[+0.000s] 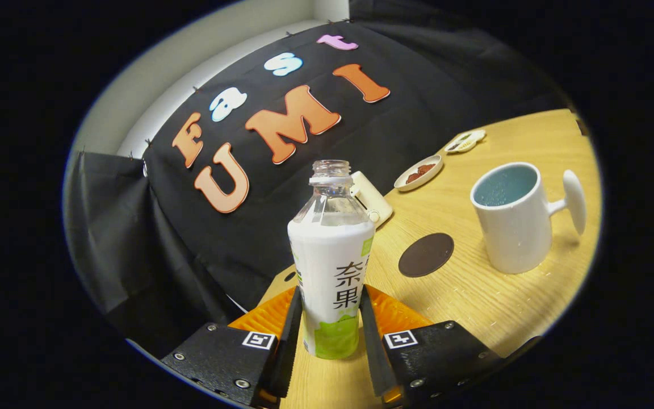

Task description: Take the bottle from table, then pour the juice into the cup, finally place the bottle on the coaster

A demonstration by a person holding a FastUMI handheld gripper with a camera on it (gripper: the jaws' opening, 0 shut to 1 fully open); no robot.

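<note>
Black cloth booth wall (151, 244) is hanging on the left, behind the light wooden bench (474, 295).

Gripper (331, 324) is sitting low at the bench's near edge, fingers (290, 335) closing in on either side of the clear plastic bottle with the white-and-green label (331, 267). Both fingers are looking pressed against the lower labelled body, so it's reading as holding the bottle. Bottle is standing upright, long axis vertical, open capless neck pointing up. Base is appearing to rest on the bench between the fingers; can't tell if it's lifted clear.

Just behind the bottle's shoulder, a cream-coloured boxy device (371, 200) is lying against the wall cloth.

Right of the bottle, beyond the fingers, the flat round dark-brown coaster (426, 255) is lying bare on the bench, well apart from the bottle.

Further back, a small white oval dish with something reddish-brown in it (419, 172) and a smaller white dish (465, 141) behind it are sitting near the wall.

Far right, the white ceramic cup with a blue inside (511, 218) is standing upright, mouth up, handle pointing right, near the coaster but not touching it.
</note>
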